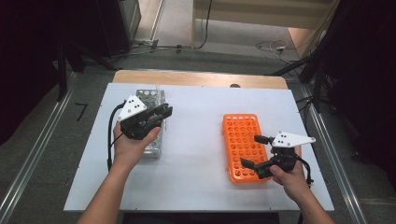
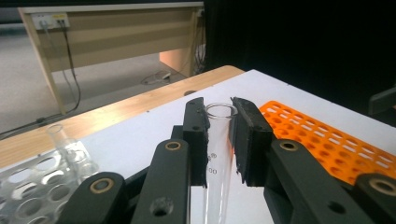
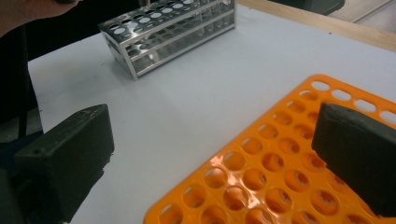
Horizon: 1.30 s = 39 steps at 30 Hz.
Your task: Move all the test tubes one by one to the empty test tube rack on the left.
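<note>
Black jaws of the left gripper (image 2: 219,140) are clamped on a clear glass tube (image 2: 218,154), gripped just below its open rim, the tube hanging roughly upright between the pads. In the high view this gripper (image 1: 161,113) sits above the near end of the metal rack (image 1: 150,122), which stands on the white counter (image 1: 196,140). One further tube (image 2: 63,140) stands in that rack. The orange rack (image 1: 240,144) lies well apart from the metal rack, across bare counter.

Right gripper (image 1: 254,151) hovers over the near edge of the orange rack, jaws spread wide, nothing between them; its own view shows open holes of the orange rack (image 3: 280,168) directly beneath.

Judgement: the tube appears bound for the orange rack.

Risks noted:
- Smooth glass held only near the rim; a swing during travel could let the tube pivot or slip through the pads.
- Tilted tube at insertion could strike a hole edge and jam or chip.
- Orange rack is light and unrestrained; a misaligned push could shift it unless the right gripper steadies it.
- Excess squeeze could crack the rim.
</note>
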Motion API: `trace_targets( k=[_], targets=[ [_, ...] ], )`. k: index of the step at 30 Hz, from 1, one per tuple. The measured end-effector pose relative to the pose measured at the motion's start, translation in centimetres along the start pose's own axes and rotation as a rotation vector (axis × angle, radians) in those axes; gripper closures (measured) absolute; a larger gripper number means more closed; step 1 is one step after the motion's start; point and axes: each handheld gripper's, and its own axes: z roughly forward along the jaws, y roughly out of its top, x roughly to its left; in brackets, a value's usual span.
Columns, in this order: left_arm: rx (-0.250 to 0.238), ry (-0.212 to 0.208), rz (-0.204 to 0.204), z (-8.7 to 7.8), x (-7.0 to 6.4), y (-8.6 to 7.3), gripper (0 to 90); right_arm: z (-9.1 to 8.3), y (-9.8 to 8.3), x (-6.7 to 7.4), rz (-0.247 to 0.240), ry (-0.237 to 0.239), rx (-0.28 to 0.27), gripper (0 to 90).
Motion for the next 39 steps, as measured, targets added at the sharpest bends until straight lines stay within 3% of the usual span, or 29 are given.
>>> trace_targets(
  k=[12, 21, 29, 39],
  targets=[
    [0.015, 0.057, -0.032, 1.2, 2.5, -0.3, 76.5, -1.7, -1.5, -1.8, 0.031, -0.064, -0.011, 0.0],
    [0.020, 0.103, -0.036, 2.1, 3.7, -0.6, 76.5, -2.7, -2.1, -3.0, 0.056, -0.079, -0.024, 0.0],
    [0.005, 0.163, -0.012, 3.0, 4.5, -0.6, 76.5, -2.9, -2.2, -3.2, 0.056, -0.090, -0.027, 0.0],
    [0.009, 0.198, -0.011, 3.8, 5.3, -1.0, 76.5, -2.9, -2.2, -3.1, 0.055, -0.086, -0.025, 0.0]
  ],
)
